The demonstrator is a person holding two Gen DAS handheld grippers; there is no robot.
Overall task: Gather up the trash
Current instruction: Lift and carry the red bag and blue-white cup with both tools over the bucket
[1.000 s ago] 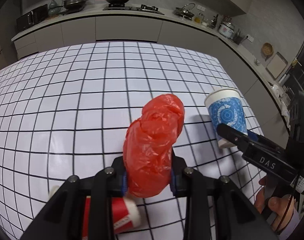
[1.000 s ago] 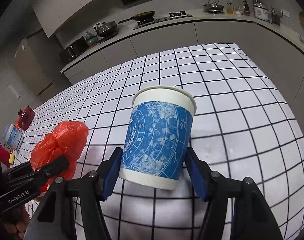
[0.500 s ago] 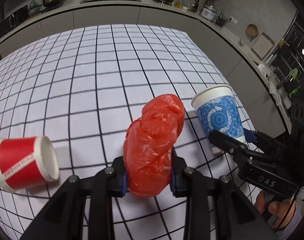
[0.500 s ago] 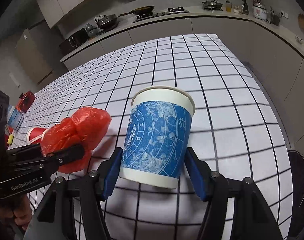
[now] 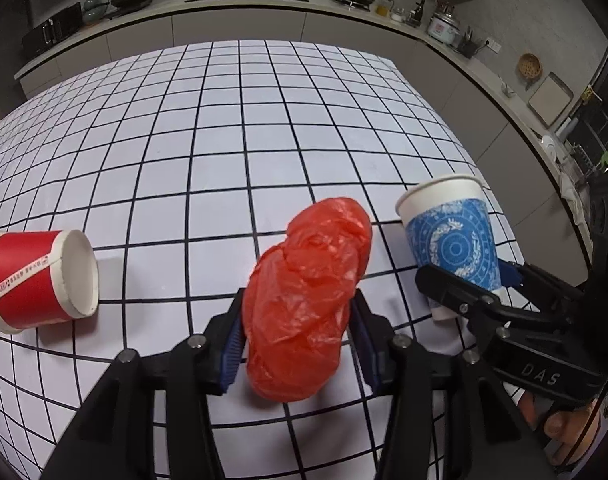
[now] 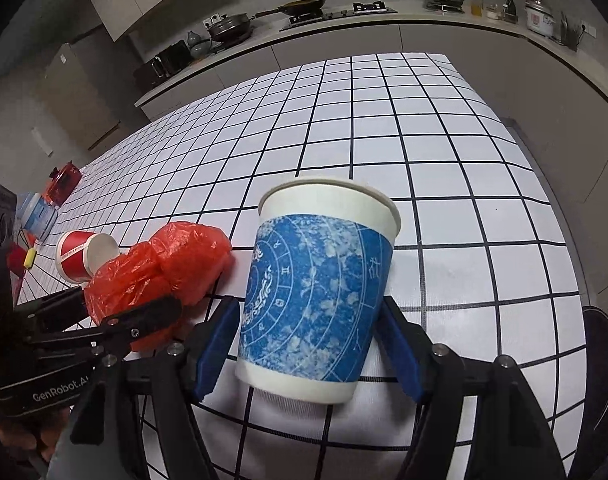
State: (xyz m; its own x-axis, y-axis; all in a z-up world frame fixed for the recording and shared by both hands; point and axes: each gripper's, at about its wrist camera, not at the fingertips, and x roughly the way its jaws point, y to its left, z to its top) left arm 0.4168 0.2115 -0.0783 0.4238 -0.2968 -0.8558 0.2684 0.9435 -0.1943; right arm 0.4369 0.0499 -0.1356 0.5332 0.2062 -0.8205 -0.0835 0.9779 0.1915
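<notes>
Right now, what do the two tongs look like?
Both are black, jointed frames with silver bolts and ribbed blue pads. The left tongs carry white "GenRobot.AI" lettering, read in the right view; the right tongs carry "DAS", read in the left view. A bare hand grips the right handle.

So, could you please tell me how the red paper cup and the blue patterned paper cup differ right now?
The red paper cup lies on its side on the checked tabletop, untouched; the blue patterned cup is roughly upright, slightly tilted, clamped in the right hand-held gripper. The red one has a plain red band with small print, the blue one a circular pattern. Both are white-rimmed paper cups.
</notes>
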